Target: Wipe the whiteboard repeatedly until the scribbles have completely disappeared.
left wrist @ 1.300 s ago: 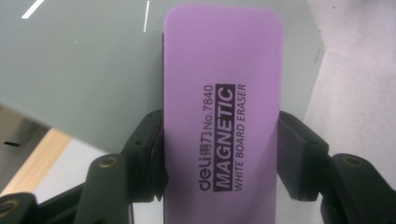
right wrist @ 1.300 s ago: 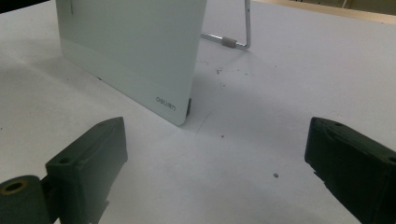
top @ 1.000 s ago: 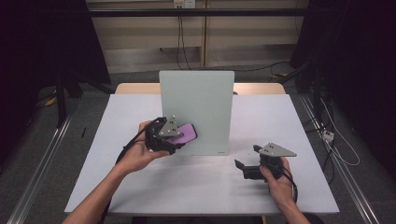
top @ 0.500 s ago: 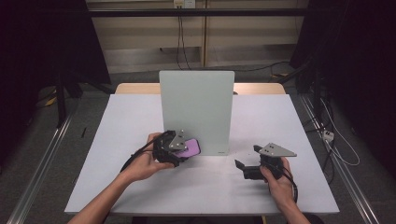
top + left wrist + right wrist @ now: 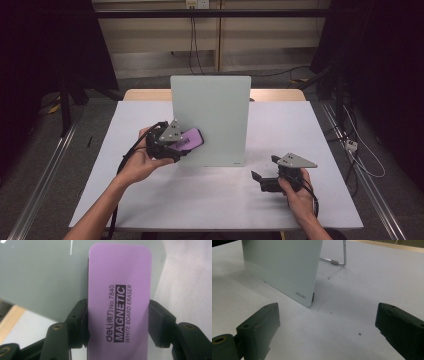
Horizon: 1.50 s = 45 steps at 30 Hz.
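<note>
A small white board (image 5: 212,117) stands upright on its wire stand at the middle of the table. A purple magnetic white board eraser (image 5: 187,139) is clamped in my left gripper (image 5: 175,145), its far end against the board's left part. In the left gripper view both black pads press the sides of the eraser (image 5: 119,302), with the board (image 5: 42,275) just behind it. My right gripper (image 5: 262,179) rests on the table right of the board, jaws wide apart with nothing between them. Its own view looks at the board's lower corner (image 5: 287,270).
The white table top (image 5: 150,200) lies under everything, with a wooden edge (image 5: 145,94) behind the board. The board's wire stand (image 5: 339,257) sticks out behind it. Dark floor, rails and cables surround the table.
My left gripper with the eraser dipped down and then came back up along the board's left part. The right gripper has stayed put.
</note>
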Each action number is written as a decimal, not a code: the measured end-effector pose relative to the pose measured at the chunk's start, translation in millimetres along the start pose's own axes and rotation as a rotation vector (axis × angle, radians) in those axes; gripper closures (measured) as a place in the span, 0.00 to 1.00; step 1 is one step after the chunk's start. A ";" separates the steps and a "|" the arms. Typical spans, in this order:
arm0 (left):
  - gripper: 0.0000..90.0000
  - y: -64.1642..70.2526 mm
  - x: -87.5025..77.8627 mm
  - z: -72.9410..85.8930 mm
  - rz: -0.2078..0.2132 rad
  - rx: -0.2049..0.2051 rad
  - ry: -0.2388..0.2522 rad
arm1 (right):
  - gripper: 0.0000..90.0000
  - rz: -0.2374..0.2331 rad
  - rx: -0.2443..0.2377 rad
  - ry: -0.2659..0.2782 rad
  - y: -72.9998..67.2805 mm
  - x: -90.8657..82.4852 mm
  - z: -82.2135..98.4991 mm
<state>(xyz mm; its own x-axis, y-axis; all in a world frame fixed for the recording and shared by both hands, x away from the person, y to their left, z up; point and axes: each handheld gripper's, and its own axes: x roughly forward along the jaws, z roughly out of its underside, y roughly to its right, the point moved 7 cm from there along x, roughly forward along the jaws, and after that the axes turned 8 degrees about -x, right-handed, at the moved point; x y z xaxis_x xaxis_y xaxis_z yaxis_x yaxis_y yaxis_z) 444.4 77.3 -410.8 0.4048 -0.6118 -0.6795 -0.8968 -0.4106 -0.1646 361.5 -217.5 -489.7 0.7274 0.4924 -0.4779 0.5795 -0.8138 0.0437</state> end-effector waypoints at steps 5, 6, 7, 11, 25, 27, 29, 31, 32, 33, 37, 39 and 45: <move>0.45 -15.5 -15.2 -11.5 -0.036 -0.038 0.059 | 0.06 -0.001 0.000 -0.001 -0.1 0.2 0.1; 0.45 -17.0 -17.0 -12.4 -0.041 -0.043 0.063 | 0.06 -0.001 0.003 0.000 -0.3 0.2 0.0; 0.46 -18.1 -18.1 -12.9 -0.044 -0.046 0.066 | 0.06 -0.001 0.002 0.000 -0.3 0.1 0.0; 0.46 -20.7 -20.9 -12.1 -0.048 -0.054 0.076 | 0.06 -0.001 0.002 0.001 -0.1 0.0 0.0; 0.46 -5.5 -4.8 -2.3 -0.022 -0.035 0.031 | 0.06 -0.001 0.006 0.000 -0.7 1.1 -0.7; 0.46 0.9 1.3 -3.1 -0.018 -0.011 0.010 | 0.06 0.000 0.012 0.000 -0.2 1.9 -0.7; 0.46 5.4 5.7 -4.1 -0.019 0.003 -0.001 | 0.06 0.002 0.010 -0.002 0.1 2.5 -0.9; 0.46 8.8 9.5 -3.7 -0.012 0.014 -0.011 | 0.06 0.001 0.006 0.000 -0.3 2.8 -1.3; 0.46 11.6 12.4 -2.7 -0.005 0.020 -0.018 | 0.06 -0.001 0.007 -0.003 -0.7 2.8 -1.1; 0.46 13.9 15.0 -1.6 -0.002 0.024 -0.023 | 0.06 -0.002 0.006 -0.005 -0.8 2.6 -0.8; 0.46 28.4 30.8 8.2 0.055 0.054 -0.071 | 0.06 -0.002 0.005 -0.002 -0.6 0.8 -0.3; 0.46 34.9 37.2 12.6 0.077 0.066 -0.098 | 0.06 -0.001 0.006 0.001 -0.2 0.0 -0.2; 0.46 44.4 47.5 19.6 0.116 0.063 -0.132 | 0.06 -0.006 -0.001 0.003 -1.3 -0.5 -0.5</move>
<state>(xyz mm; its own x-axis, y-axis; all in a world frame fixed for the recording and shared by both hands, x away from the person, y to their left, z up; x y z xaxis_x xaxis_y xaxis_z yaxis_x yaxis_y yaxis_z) 420.3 43.3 -464.4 0.2750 -0.5565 -0.7840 -0.9472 -0.2968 -0.1215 360.6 -216.6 -489.0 0.7253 0.4979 -0.4753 0.5840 -0.8107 0.0419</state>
